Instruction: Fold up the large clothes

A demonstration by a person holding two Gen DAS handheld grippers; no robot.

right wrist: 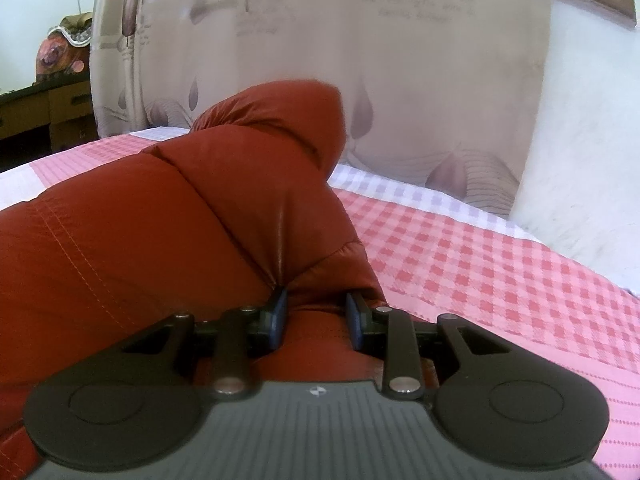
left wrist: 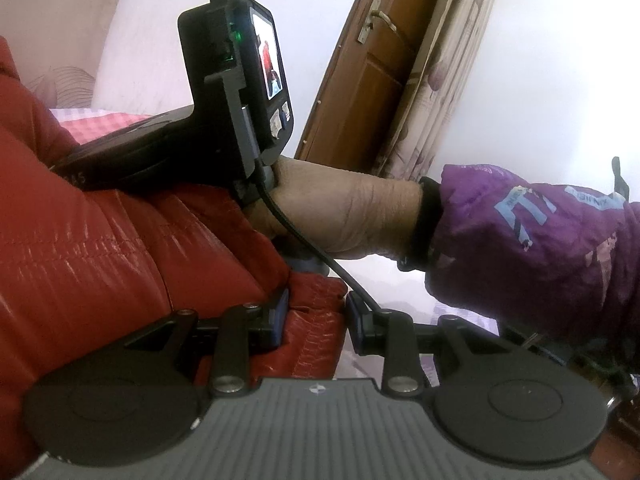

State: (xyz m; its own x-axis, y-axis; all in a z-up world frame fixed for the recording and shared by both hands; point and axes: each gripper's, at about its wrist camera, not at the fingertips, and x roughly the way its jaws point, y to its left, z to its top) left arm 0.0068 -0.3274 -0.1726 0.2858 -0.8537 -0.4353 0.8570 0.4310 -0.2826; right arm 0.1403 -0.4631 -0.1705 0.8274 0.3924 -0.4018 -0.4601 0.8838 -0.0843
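Red puffer jacket [right wrist: 168, 216] stretches away toward the headboard [right wrist: 360, 80], both claws [left wrist: 314, 322] [right wrist: 316, 316] pinching its bunched fabric.

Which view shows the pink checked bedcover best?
The right wrist view: the pink checked bedcover spreads wide beside the red puffer jacket that the right gripper pinches. The left wrist view shows only a small patch behind the jacket and the other gripper's body.

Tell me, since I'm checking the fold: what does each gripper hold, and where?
Both hold the red jacket. The left gripper pinches a bunched fold at its edge; the right gripper pinches puffy fabric near a seam.
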